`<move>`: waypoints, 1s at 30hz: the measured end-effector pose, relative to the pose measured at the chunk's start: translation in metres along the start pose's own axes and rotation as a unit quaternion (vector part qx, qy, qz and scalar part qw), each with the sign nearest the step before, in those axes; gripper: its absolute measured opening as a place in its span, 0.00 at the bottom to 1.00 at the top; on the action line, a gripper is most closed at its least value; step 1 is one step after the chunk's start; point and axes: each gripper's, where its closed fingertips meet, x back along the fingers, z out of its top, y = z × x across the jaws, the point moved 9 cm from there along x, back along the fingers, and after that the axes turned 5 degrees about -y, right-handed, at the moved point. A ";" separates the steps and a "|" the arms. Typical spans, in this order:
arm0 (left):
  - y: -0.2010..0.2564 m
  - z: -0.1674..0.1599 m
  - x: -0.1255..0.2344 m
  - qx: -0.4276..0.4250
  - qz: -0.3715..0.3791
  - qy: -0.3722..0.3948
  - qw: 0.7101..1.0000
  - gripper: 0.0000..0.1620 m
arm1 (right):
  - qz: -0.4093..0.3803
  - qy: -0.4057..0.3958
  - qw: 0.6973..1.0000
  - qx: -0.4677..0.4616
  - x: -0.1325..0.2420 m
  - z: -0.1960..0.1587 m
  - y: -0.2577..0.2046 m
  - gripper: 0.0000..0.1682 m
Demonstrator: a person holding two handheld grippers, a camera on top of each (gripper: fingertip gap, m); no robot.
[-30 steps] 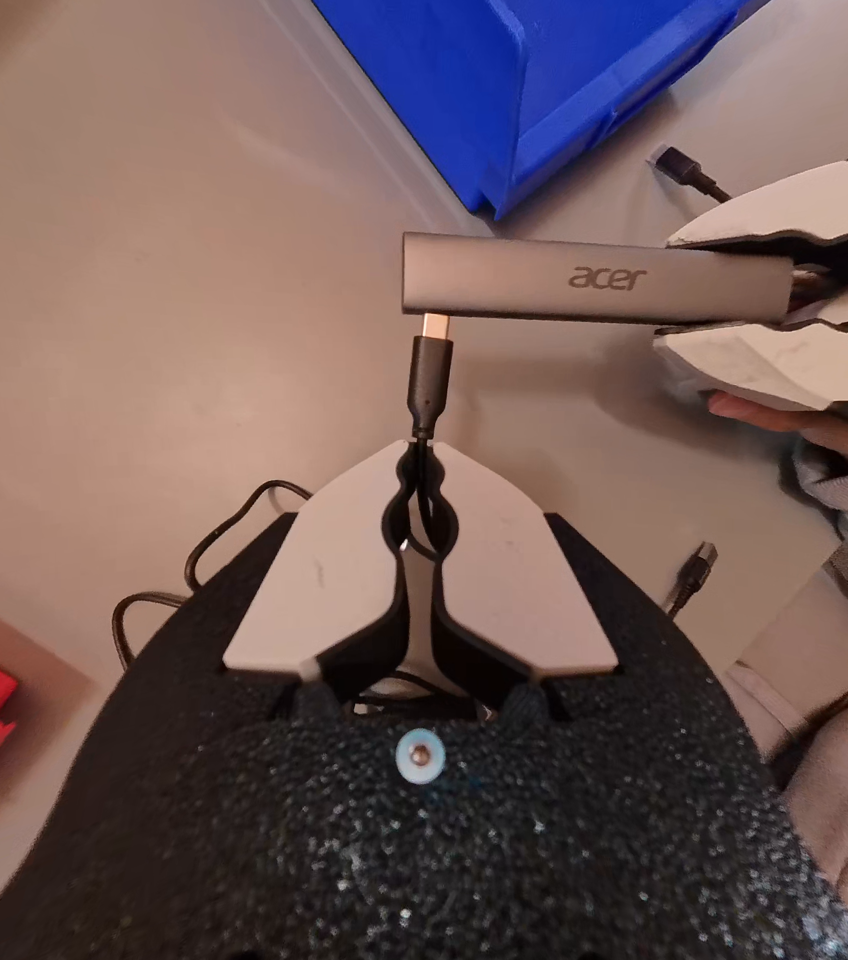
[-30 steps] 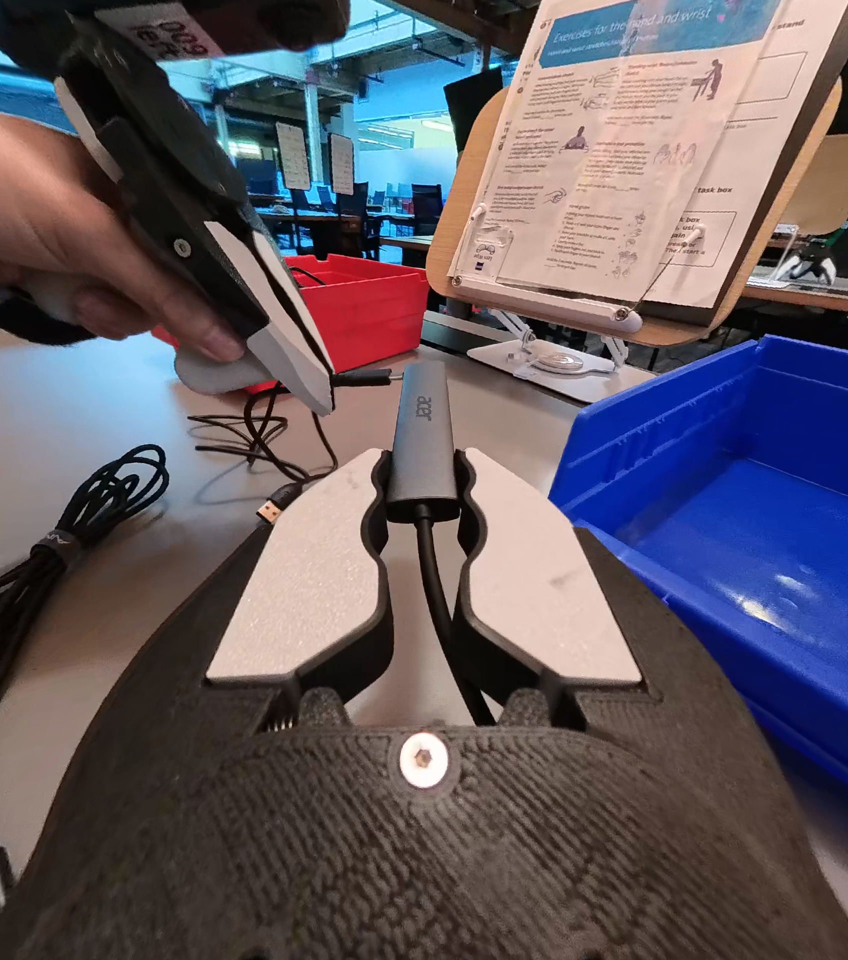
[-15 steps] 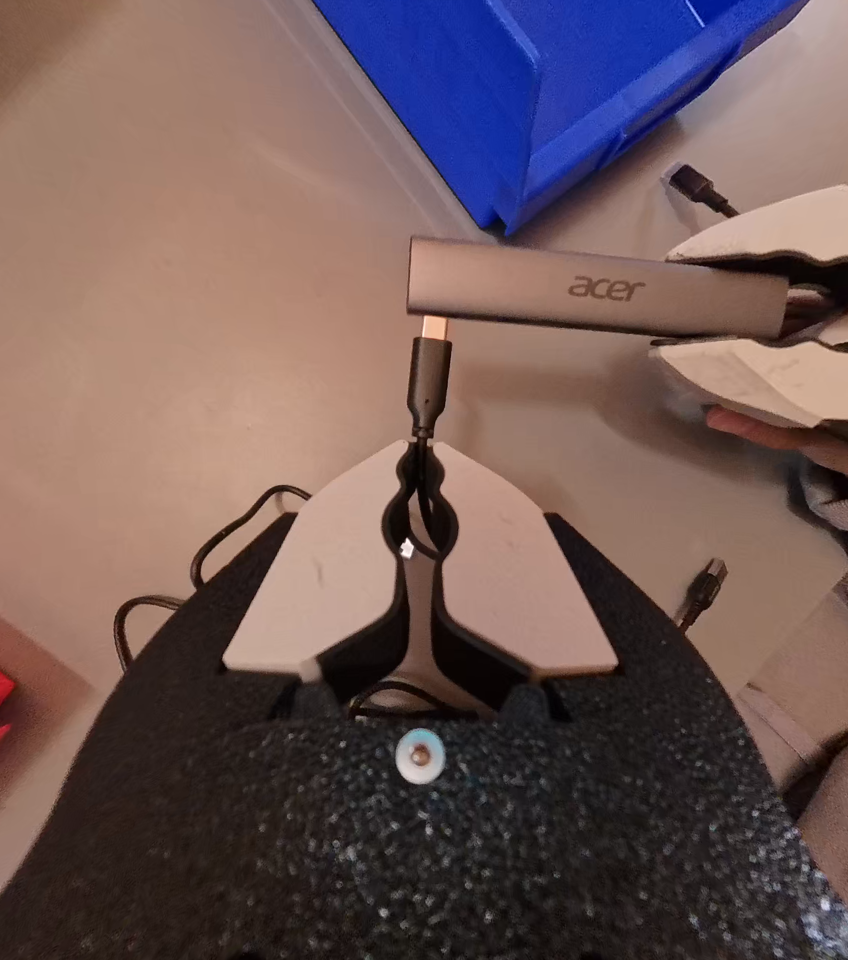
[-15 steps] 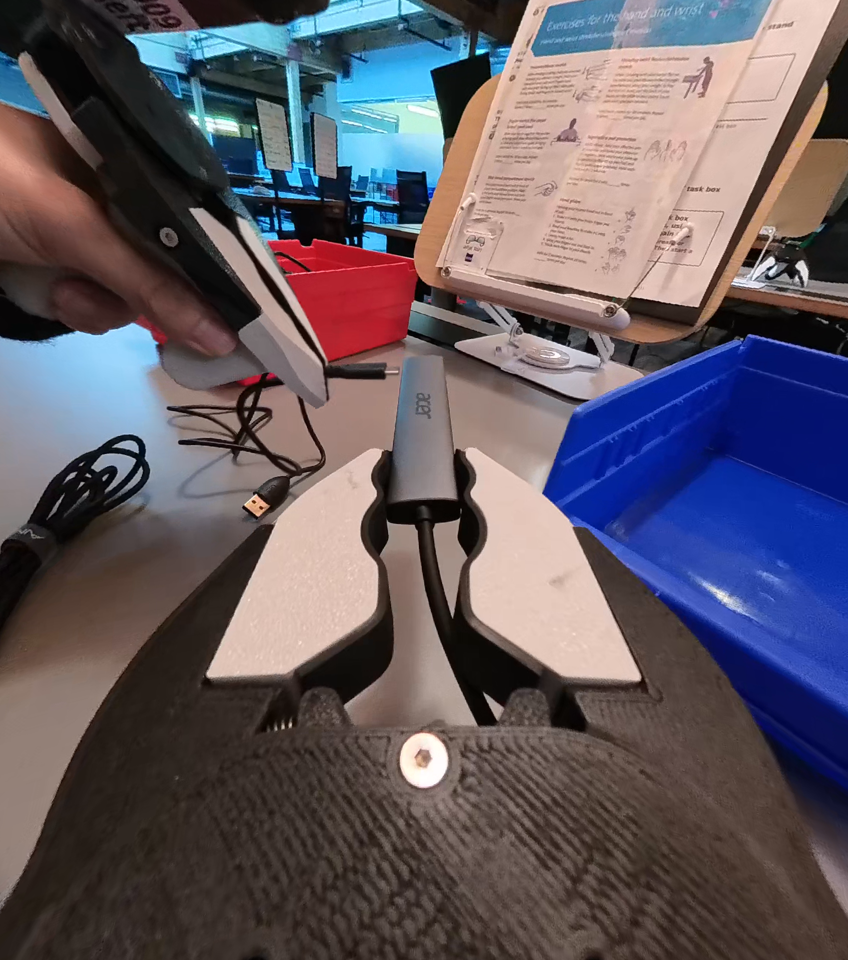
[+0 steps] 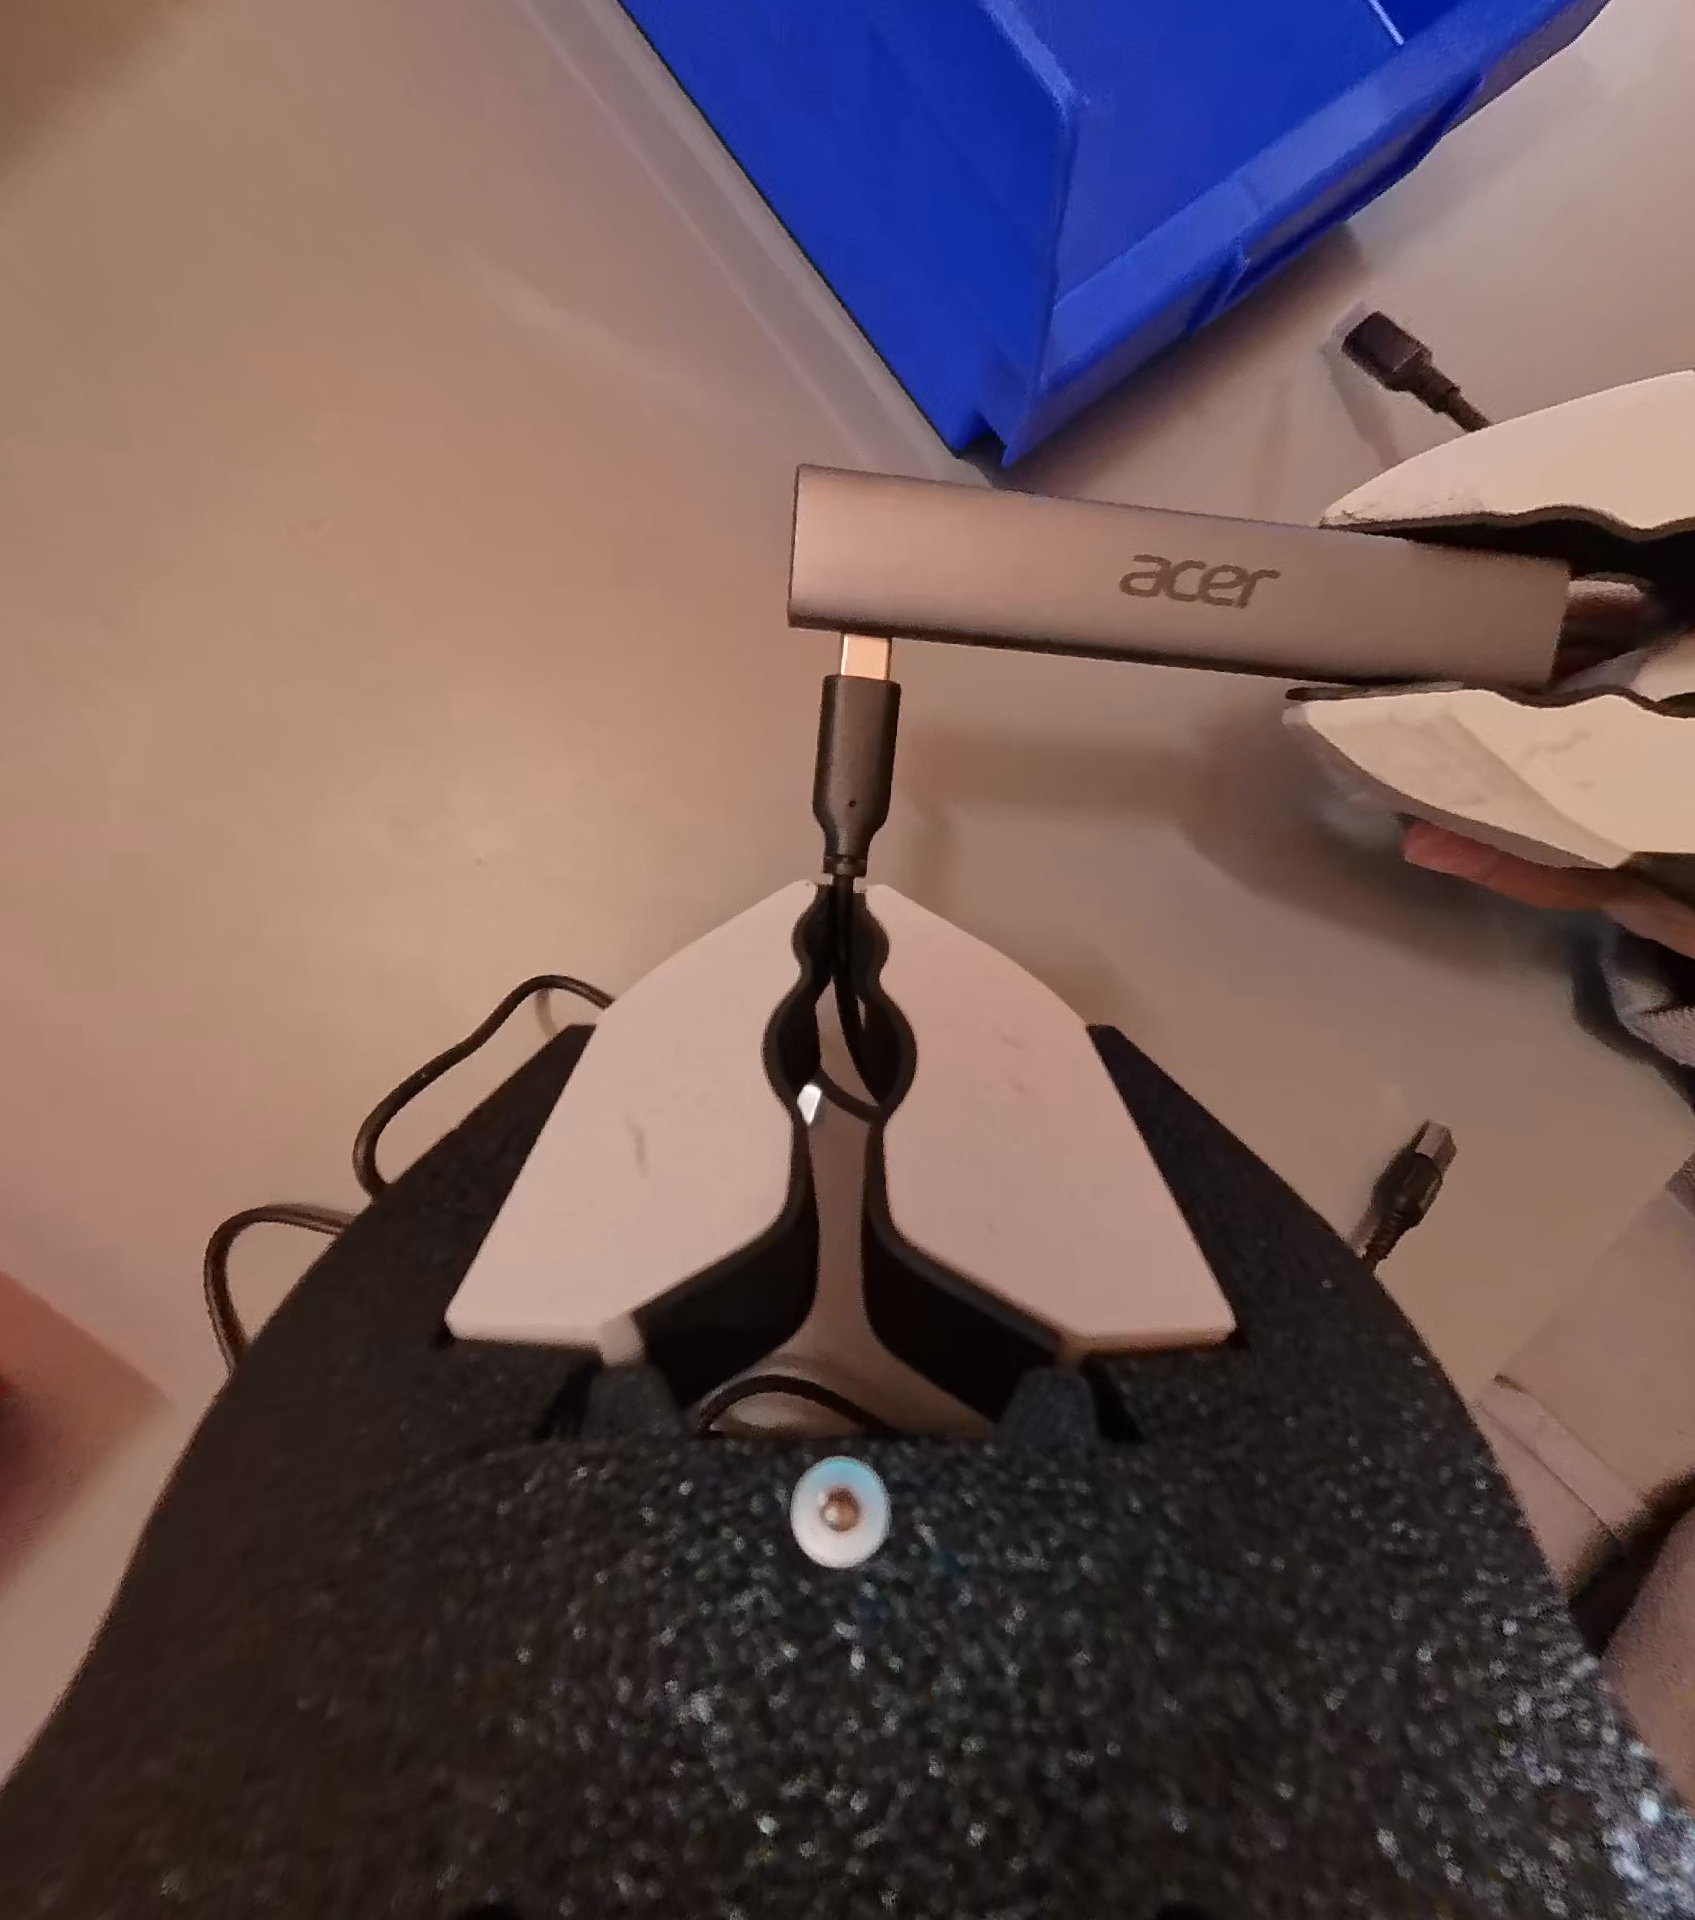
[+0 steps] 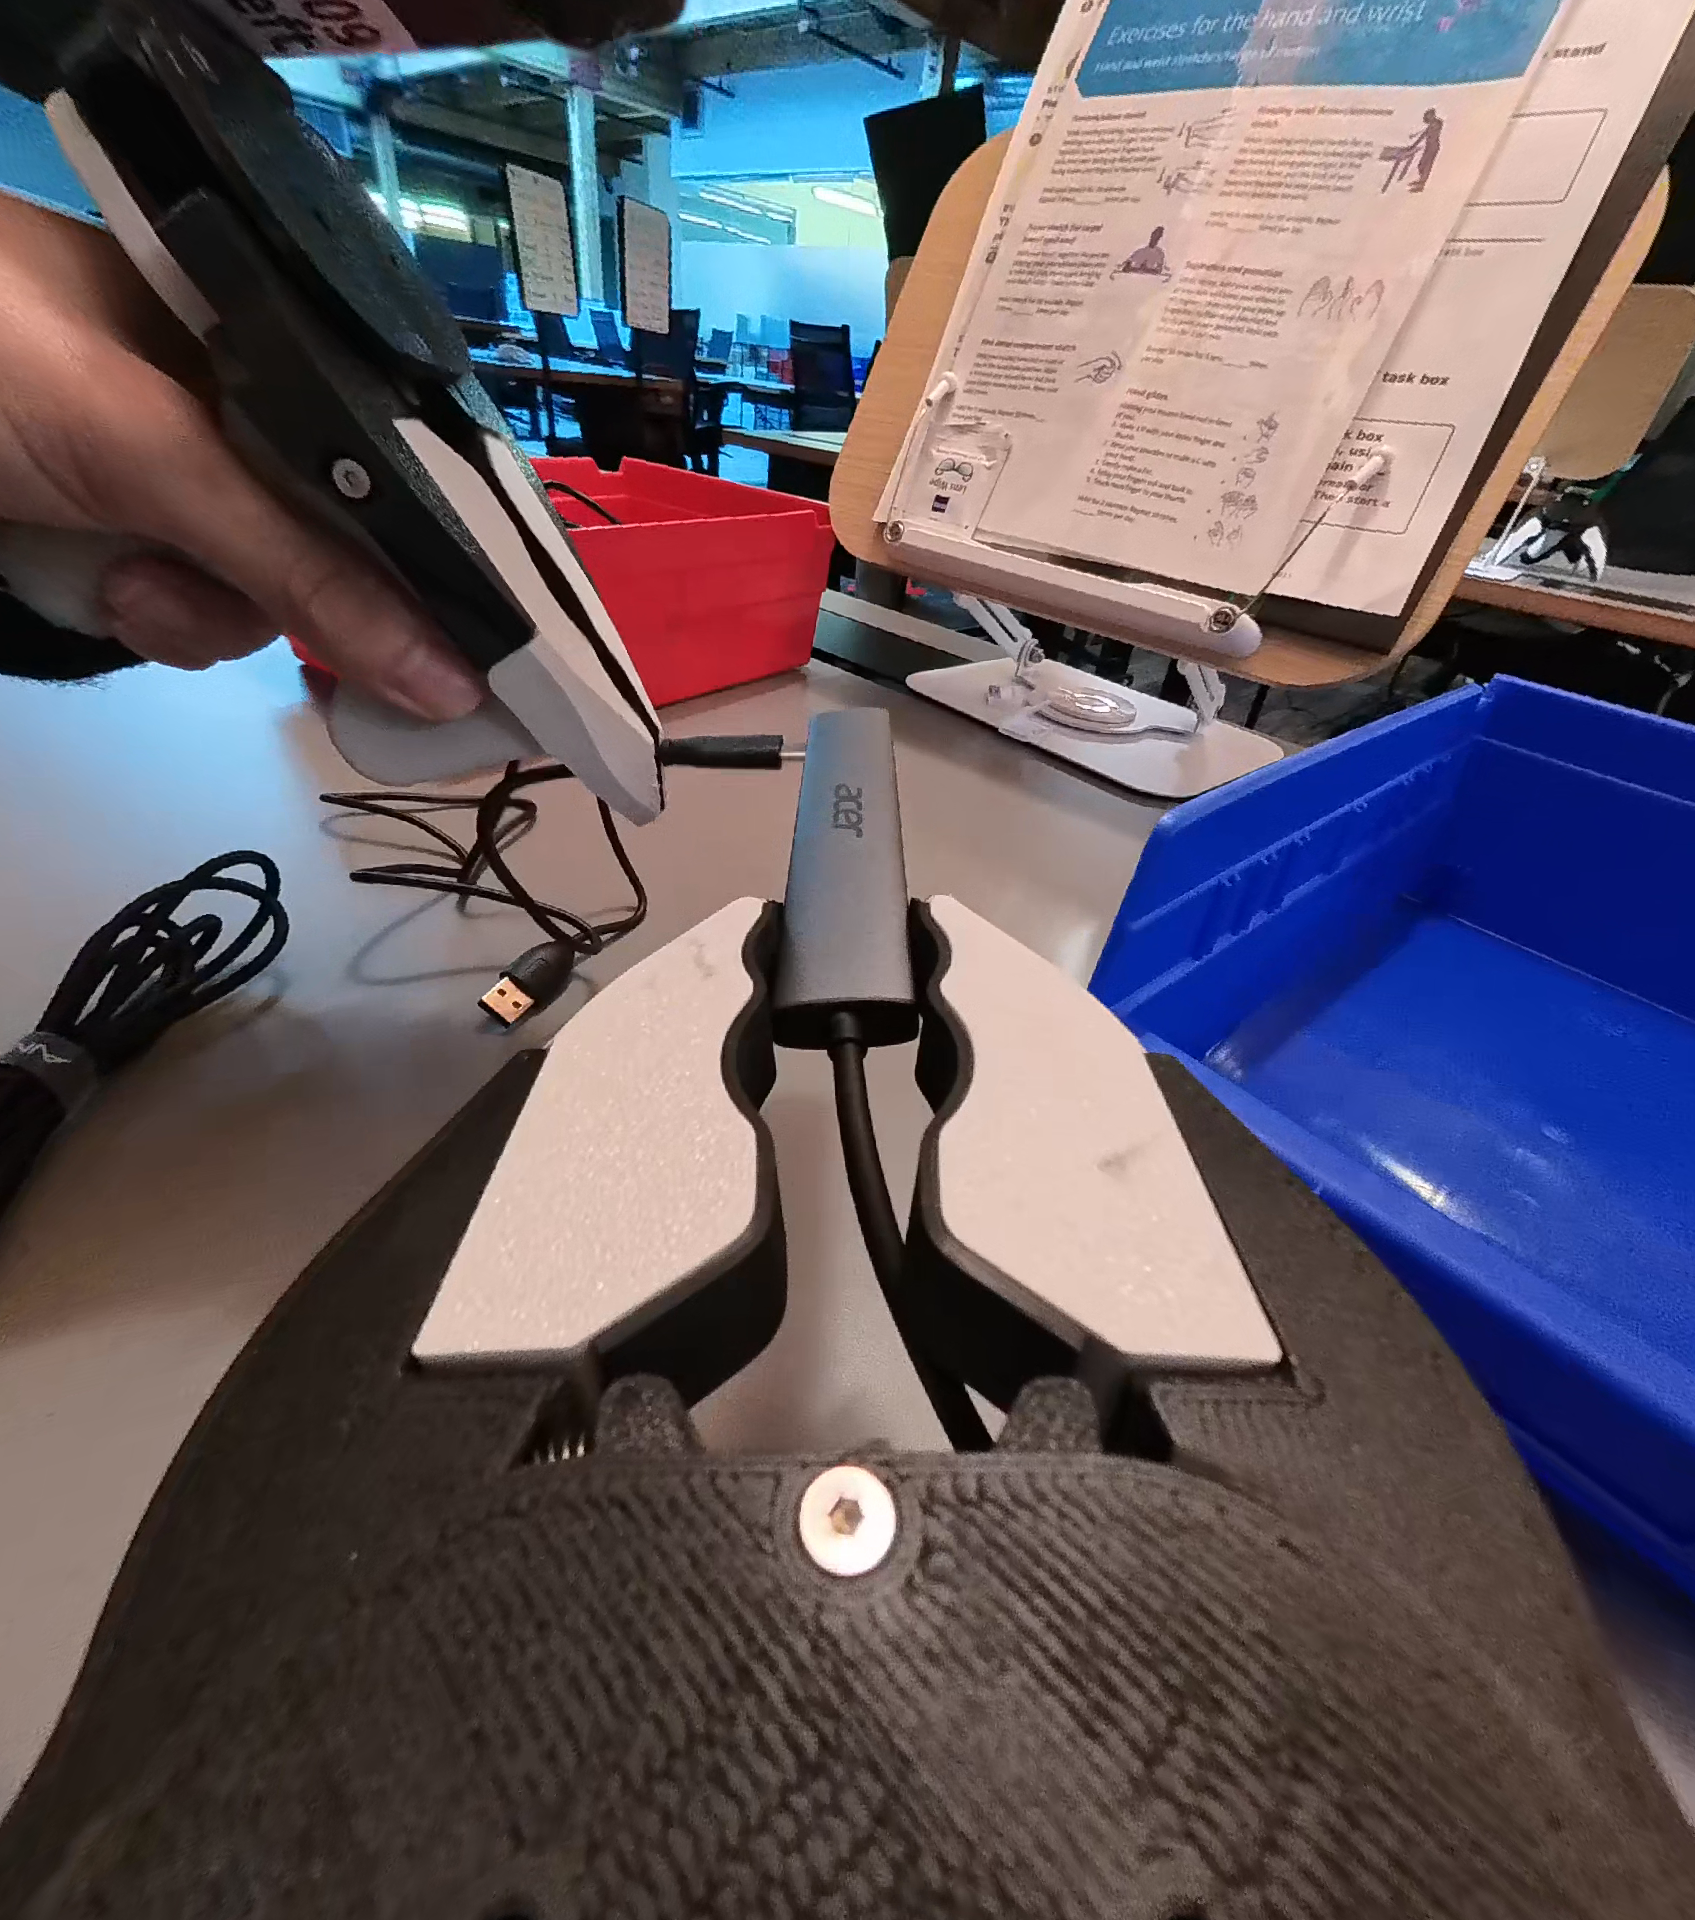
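Note:
My right gripper [image 6: 841, 914] is shut on the cable end of a slim dark grey hub [image 6: 841, 862] and holds it level above the table. In the left wrist view the hub [image 5: 1082, 577] reaches in from the right, held by the right gripper [image 5: 1549, 613]. My left gripper [image 5: 843, 888] is shut on a thin black cable just behind its plug [image 5: 858, 769]. The plug's metal tip [image 5: 867, 657] touches the hub's side near its free end. The left gripper also shows in the right wrist view [image 6: 651, 774], held by a hand [image 6: 95, 468].
A blue bin [image 6: 1508, 1091] stands on the right, also seen in the left wrist view [image 5: 1082, 187]. A red bin [image 6: 708, 582] sits behind. A paper stand [image 6: 1238, 343] is at the back. A bundled black cable [image 6: 126, 997] and a loose USB plug [image 6: 521, 992] lie on the grey table.
Both grippers keep their holds. The hub and plug stay together and shift only slightly; the right wrist view has drifted a little, with the blue bin sitting lower and farther right.

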 end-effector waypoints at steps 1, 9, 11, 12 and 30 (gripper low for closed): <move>0.000 0.000 0.001 -0.002 0.003 0.000 1.000 0.01 | 0.001 -0.001 1.000 0.000 0.000 0.000 0.000 0.14; 0.001 0.000 0.003 -0.008 0.014 0.000 1.000 0.01 | 0.003 -0.006 1.000 0.001 -0.001 0.000 0.000 0.14; 0.001 0.000 0.004 -0.010 0.019 -0.001 1.000 0.01 | 0.004 -0.007 1.000 0.003 -0.001 0.000 -0.001 0.14; 0.000 0.000 0.004 -0.010 0.022 -0.001 1.000 0.01 | 0.004 -0.008 1.000 0.004 -0.002 0.000 -0.001 0.14; 0.006 -0.005 0.004 -0.093 0.067 0.184 0.976 0.02 | 0.011 0.013 0.999 -0.034 0.003 0.000 0.007 0.14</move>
